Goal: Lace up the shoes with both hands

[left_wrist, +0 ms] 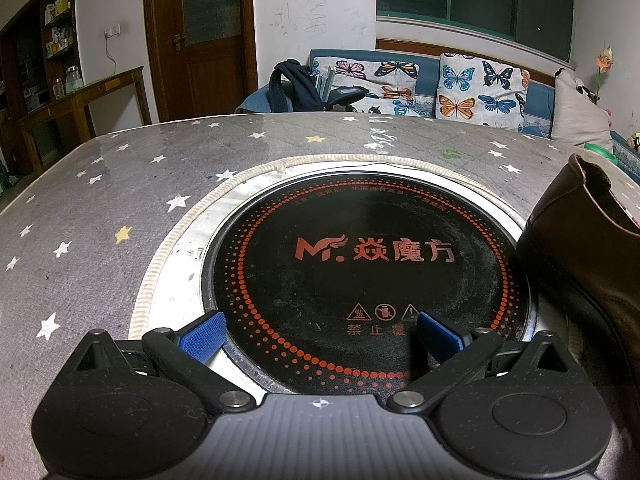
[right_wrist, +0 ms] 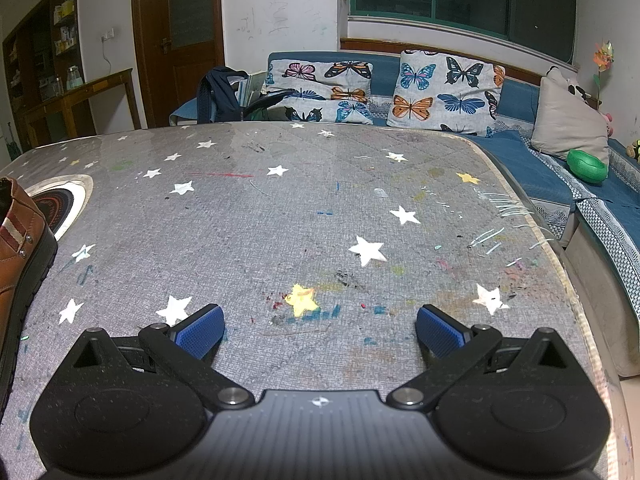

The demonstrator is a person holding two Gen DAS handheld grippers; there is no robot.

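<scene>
A brown leather shoe [left_wrist: 592,240] stands at the right edge of the left wrist view, its heel and collar showing; no lace is visible. My left gripper [left_wrist: 320,334] hovers open over the black round heater plate [left_wrist: 360,256], to the left of the shoe, with nothing between its blue pads. In the right wrist view the same brown shoe [right_wrist: 20,248] sits at the far left edge, with a striped band on its side and a black sole. My right gripper [right_wrist: 320,330] is open above the star-patterned table cover [right_wrist: 300,216], to the right of the shoe and apart from it.
The table's right edge [right_wrist: 568,280] drops toward a blue sofa [right_wrist: 532,168] with butterfly cushions [right_wrist: 444,92] and a green object [right_wrist: 586,166]. A dark backpack [left_wrist: 296,88] lies on the sofa beyond the table. A wooden door and shelves stand at the back left.
</scene>
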